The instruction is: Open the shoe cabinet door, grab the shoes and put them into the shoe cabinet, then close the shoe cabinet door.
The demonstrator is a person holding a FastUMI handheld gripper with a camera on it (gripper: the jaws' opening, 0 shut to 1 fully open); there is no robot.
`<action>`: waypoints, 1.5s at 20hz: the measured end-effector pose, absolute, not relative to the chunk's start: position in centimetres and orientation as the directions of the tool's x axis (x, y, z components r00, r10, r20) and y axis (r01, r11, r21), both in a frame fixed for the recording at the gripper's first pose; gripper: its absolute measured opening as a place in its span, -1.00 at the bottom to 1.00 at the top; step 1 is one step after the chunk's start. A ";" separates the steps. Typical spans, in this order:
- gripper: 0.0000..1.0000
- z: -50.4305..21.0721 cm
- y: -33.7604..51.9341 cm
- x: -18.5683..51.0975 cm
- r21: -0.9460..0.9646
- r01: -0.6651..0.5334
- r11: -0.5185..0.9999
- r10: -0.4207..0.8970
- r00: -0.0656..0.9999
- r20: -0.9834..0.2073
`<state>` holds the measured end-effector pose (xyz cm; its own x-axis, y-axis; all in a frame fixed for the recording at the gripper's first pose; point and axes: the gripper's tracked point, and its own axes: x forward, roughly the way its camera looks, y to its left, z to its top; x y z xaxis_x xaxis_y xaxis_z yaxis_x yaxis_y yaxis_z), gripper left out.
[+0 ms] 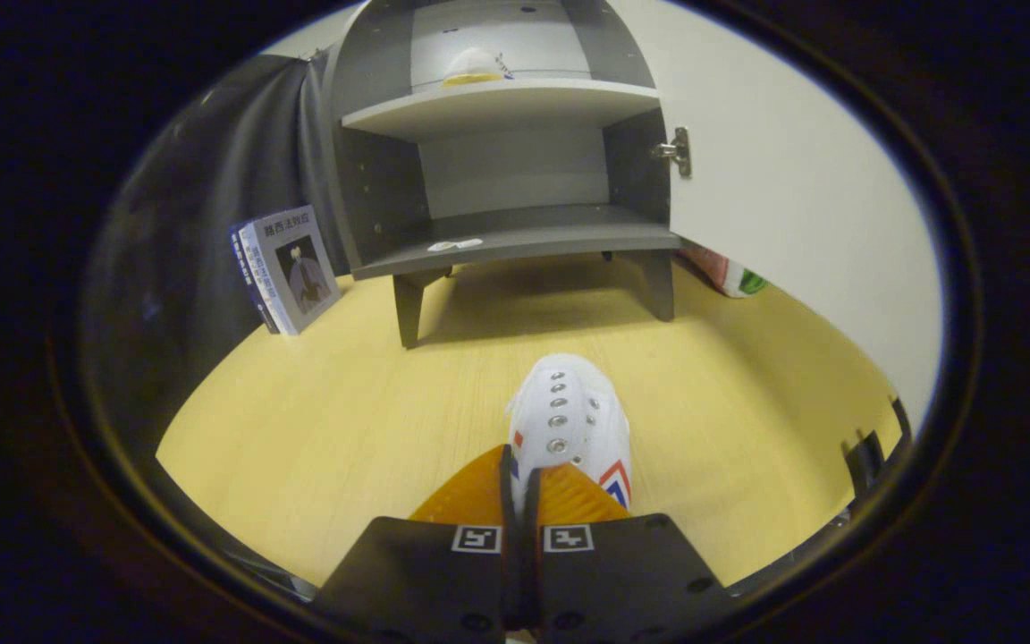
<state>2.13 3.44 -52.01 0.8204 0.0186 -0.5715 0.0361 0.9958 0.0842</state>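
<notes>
The shoe cabinet (506, 170) stands well beyond our jaws, straight ahead across the tabletop (318, 394), on short legs. Its door (792, 197) is swung wide open to the right, hanging on a metal hinge (676, 152), so we judge the opening step done. Inside are two shelves. The upper shelf (497, 103) carries a pale shoe with a yellow sole (475, 67), pushed toward the back. The lower shelf (515, 234) holds nothing but a small white scrap (454, 243) near its front lip, and that is where we see room for a second shoe.

The white shoe (573, 420) sits at our gripper (522, 483), toe pointing ahead toward the cabinet. Our jaws are drawn nearly together with only a thin slit between the pads, and they appear to pinch the rear edge of the shoe's upper, by the last eyelets; we cannot quite see both pads pressing, but the hold looks firm. We judge the shoe to be light, with a soft, yielding upper and a stiffer sole, so a pinch at the collar should carry it, though the toe may droop or swing as we go. It is not fragile.

A stack of books (287, 268) leans to the left of the cabinet, and a red and green packet (730, 273) peeks from behind the door.
</notes>
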 end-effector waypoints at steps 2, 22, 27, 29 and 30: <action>-0.95 -48.6 3.4 2.4 0.067 0.029 0.997 0.012 0.834 -0.552; -0.94 -20.6 0.6 22.7 -0.116 -0.036 0.993 -0.008 0.933 -0.360; -0.94 -22.2 -1.0 32.0 -0.135 -0.075 0.988 0.014 0.916 -0.402; -0.94 -23.2 -1.3 34.9 -0.134 -0.092 0.987 0.027 0.905 -0.424; -0.94 -23.8 -1.2 36.3 -0.134 -0.098 0.986 0.030 0.900 -0.435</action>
